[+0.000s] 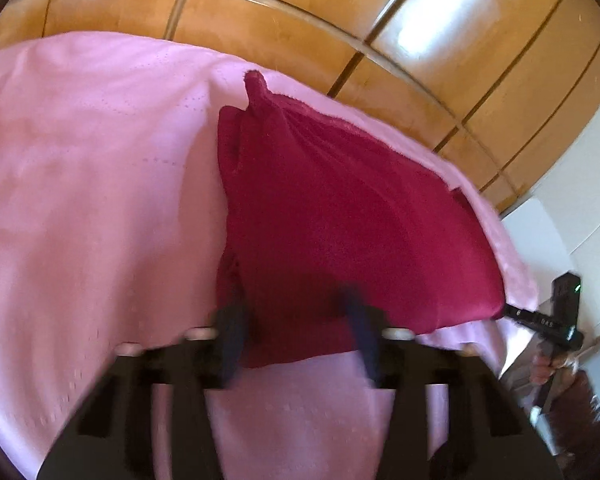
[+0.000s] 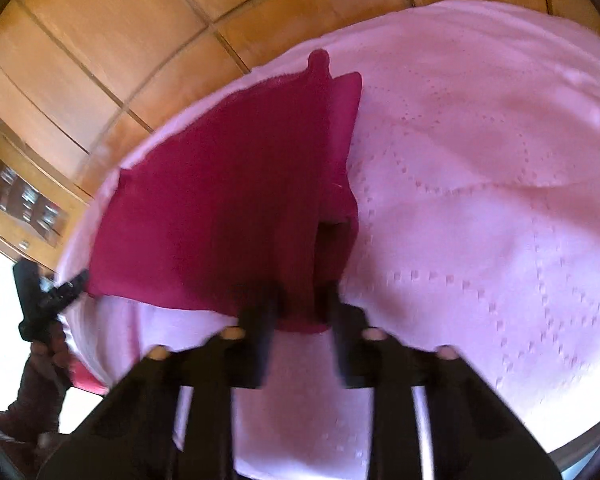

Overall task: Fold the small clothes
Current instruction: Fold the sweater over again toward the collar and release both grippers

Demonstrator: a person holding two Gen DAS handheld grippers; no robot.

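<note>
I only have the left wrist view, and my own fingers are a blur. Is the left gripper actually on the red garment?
Observer: Yes. In the right wrist view, the left gripper has its tip closed on one near corner of the red garment.
Operator: What about the right gripper's fingers?
Observer: The right gripper pinches the near hem, just beside a folded-over strip along the garment's side.
Operator: Is there room to lay it flat on that side?
Observer: It looks so. The pink cloth spreads wide beyond the garment there.
</note>
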